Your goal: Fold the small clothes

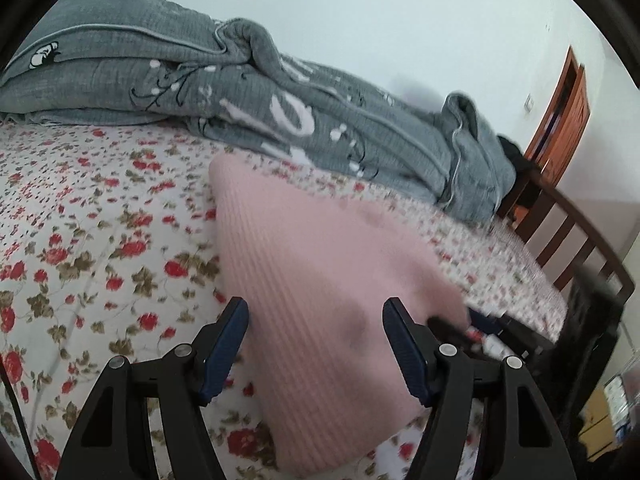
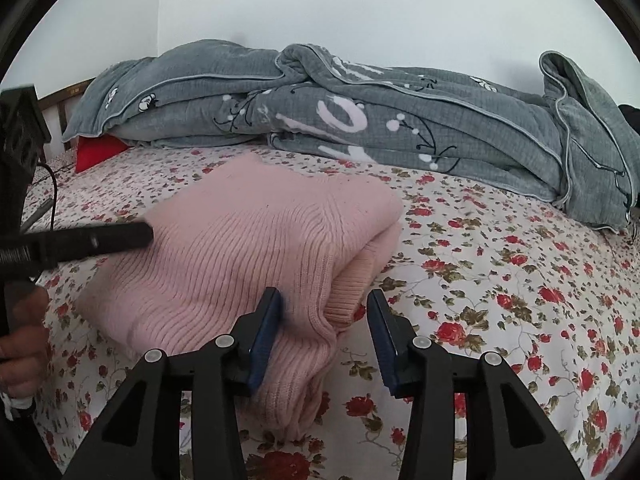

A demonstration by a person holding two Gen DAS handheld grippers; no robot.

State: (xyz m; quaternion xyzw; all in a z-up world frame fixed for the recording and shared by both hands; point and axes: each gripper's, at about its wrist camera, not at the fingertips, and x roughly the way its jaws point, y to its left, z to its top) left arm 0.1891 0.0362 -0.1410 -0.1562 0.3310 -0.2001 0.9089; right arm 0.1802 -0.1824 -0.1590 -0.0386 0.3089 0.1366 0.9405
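Observation:
A pink ribbed knit sweater (image 2: 256, 248) lies folded into a thick bundle on the floral bedsheet (image 2: 500, 280). It also shows in the left wrist view (image 1: 304, 280), partly blurred. My left gripper (image 1: 316, 320) is open, its jaws spread on either side of the sweater's near edge. In the right wrist view it comes in from the left, a black finger (image 2: 104, 238) lying over the sweater's left side. My right gripper (image 2: 324, 308) is open over the sweater's near right corner, where a folded cuff (image 2: 352, 292) sticks out.
A rumpled grey quilt (image 2: 360, 112) lies along the far side of the bed against the white wall. A red cushion (image 2: 96, 152) peeks out at its left end. A dark wooden bed rail (image 1: 576, 240) and a brown door (image 1: 564, 120) are at right.

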